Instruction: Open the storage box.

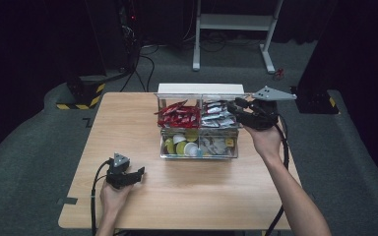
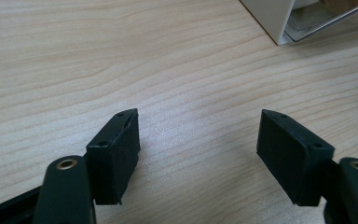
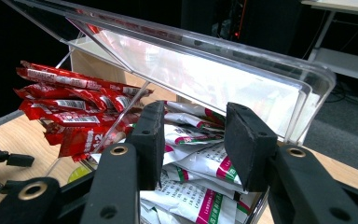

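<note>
Right gripper view: right claw, jaws narrowly parted around nothing, over white sachets beside red sachets. High view: clear organizer, left claw open on counter.

Pretty dim room, dark all around the edges. The light wood counter sits on grey carpet. A white metal frame, maybe a desk base, stands at the back, with black cables trailing over the floor. Yellow-and-black hazard-striped bases sit to the left and right, hard to make out in the dark.
</note>
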### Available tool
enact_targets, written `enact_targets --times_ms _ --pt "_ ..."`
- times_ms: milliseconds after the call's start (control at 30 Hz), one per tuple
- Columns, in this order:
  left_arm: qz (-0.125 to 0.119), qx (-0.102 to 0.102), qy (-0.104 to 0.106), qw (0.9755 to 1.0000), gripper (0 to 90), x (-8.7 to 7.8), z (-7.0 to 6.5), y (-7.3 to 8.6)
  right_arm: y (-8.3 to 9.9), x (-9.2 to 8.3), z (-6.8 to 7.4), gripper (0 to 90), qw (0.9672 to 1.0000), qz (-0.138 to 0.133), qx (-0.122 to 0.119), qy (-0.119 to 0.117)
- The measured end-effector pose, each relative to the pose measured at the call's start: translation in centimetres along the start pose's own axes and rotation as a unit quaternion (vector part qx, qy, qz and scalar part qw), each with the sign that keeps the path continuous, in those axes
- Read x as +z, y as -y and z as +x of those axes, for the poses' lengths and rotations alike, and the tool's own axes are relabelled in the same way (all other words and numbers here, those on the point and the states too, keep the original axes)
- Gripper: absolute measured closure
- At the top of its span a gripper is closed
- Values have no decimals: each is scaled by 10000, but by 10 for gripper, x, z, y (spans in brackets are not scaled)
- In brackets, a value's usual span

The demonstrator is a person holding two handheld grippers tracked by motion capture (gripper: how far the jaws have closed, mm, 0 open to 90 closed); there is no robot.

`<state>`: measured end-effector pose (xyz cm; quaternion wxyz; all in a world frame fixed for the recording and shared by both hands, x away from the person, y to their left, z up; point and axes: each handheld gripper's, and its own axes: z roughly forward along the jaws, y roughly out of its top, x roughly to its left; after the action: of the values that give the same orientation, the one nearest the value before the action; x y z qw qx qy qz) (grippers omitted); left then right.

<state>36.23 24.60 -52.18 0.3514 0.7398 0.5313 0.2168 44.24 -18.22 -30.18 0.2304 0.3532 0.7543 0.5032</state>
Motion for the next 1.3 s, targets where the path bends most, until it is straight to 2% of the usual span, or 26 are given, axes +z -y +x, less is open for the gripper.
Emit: enact_targets --times_ms 167,200,267,333,433,567,667,700,800,933,1033,1300 --pt "-359 15 239 9991 312 -16 -2 -13 0 0 0 579 10000 5 2 -18" --pt "-359 15 239 9991 315 -16 -2 -13 -1 0 0 579 10000 23 -2 -16" --pt "-610 52 355 9975 317 -24 -3 -19 -1 0 0 575 10000 29 -10 -11" --pt "-714 42 523 9961 319 -28 -3 -24 -1 0 0 574 10000 29 -21 1" --pt "-815 84 589 9949 329 -32 -5 -29 -1 0 0 574 10000 27 -9 -5" --pt "-822 -62 694 9942 323 -37 -5 -38 -1 0 0 574 10000 48 -16 -7" --pt "-846 -67 720 9938 381 -40 -4 -43 -1 0 0 574 10000 41 -13 -6" --pt "-840 -105 798 9932 387 -43 -4 -49 -1 0 0 574 10000 38 -8 -9" --pt "-885 -100 849 9924 396 -46 -4 -55 -1 0 0 574 10000 50 -1 -4" --pt "-963 72 801 9921 398 -54 -6 -71 -1 0 0 573 10000 38 -1 -6" --pt "-1019 84 818 9914 402 -58 -7 -78 -1 0 0 573 10000 38 3 -10" --pt "-1217 273 912 9880 420 -74 -13 -109 -2 0 0 572 10000 64 17 -29"
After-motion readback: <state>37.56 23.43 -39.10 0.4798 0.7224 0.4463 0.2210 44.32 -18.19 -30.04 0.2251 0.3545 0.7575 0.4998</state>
